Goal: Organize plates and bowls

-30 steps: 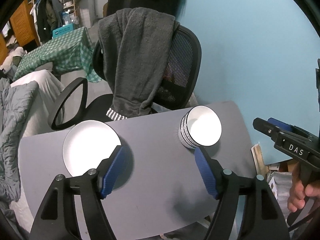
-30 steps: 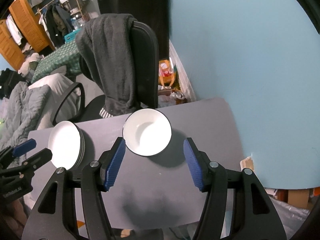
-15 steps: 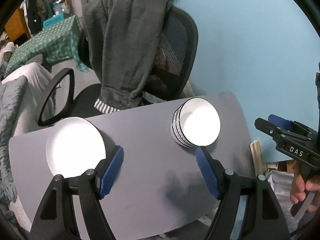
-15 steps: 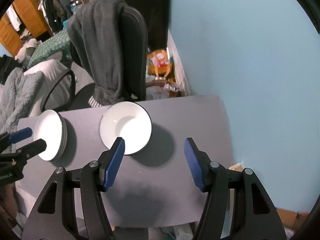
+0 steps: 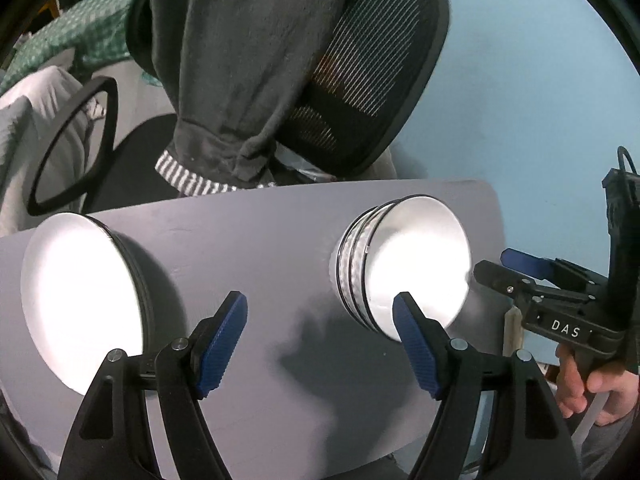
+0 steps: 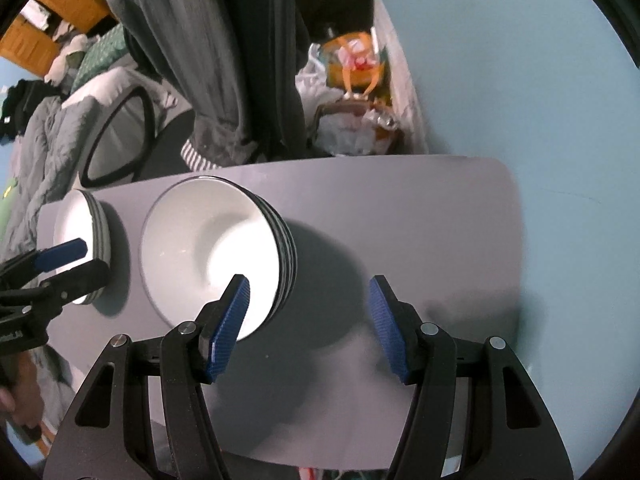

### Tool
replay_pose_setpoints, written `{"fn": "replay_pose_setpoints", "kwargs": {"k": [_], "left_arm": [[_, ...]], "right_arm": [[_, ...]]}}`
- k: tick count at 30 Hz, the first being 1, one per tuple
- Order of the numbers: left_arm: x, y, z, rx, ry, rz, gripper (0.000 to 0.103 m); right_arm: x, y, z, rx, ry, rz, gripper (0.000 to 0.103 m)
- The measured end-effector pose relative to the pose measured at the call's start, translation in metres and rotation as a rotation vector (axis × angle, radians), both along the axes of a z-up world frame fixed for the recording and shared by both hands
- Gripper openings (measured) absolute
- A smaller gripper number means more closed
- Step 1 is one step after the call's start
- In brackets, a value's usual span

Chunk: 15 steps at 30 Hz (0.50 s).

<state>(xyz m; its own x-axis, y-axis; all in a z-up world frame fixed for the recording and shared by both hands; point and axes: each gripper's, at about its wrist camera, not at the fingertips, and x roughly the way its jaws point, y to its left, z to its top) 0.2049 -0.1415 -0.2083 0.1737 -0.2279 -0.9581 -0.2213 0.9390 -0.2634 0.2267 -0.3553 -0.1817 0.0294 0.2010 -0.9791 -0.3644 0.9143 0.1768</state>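
Observation:
A stack of white plates lies at the left of the grey table. A stack of white bowls with striped sides stands to the right of it. My left gripper hangs open above the bare table between the two stacks, holding nothing. In the right wrist view the bowls sit in the middle and the plates at the far left. My right gripper is open over the table just right of the bowls. Its left fingertip overlaps the bowl rim in the picture, and nothing is gripped.
An office chair draped with a dark grey garment stands close behind the table. A blue wall runs along the right. Bags and clutter lie on the floor by the wall. A hand holds the right gripper.
Both grippers have come down toward the table and tilted further downward, so the plates and bowls look bigger and nearer. The stacks themselves have not moved.

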Motion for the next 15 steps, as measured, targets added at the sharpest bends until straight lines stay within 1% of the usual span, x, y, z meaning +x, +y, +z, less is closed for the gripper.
{"fn": "replay_pose_setpoints", "kwargs": {"k": [5, 8, 12, 15], "left_arm": [[0.009, -0.006, -0.024, 0.015, 0.049, 0.004, 0.077], [0.014, -0.009, -0.034, 0.006, 0.072, 0.009, 0.077], [0.021, -0.011, -0.046, -0.015, 0.079, 0.006, 0.077], [0.028, -0.011, -0.057, -0.027, 0.109, 0.016, 0.077]], "right_arm": [[0.011, 0.003, -0.023, 0.030, 0.053, 0.022, 0.060], [0.015, 0.005, -0.035, 0.051, 0.084, 0.027, 0.060], [0.019, 0.007, -0.047, 0.053, 0.112, 0.039, 0.060], [0.022, 0.007, -0.054, 0.063, 0.139, 0.037, 0.060]]}}
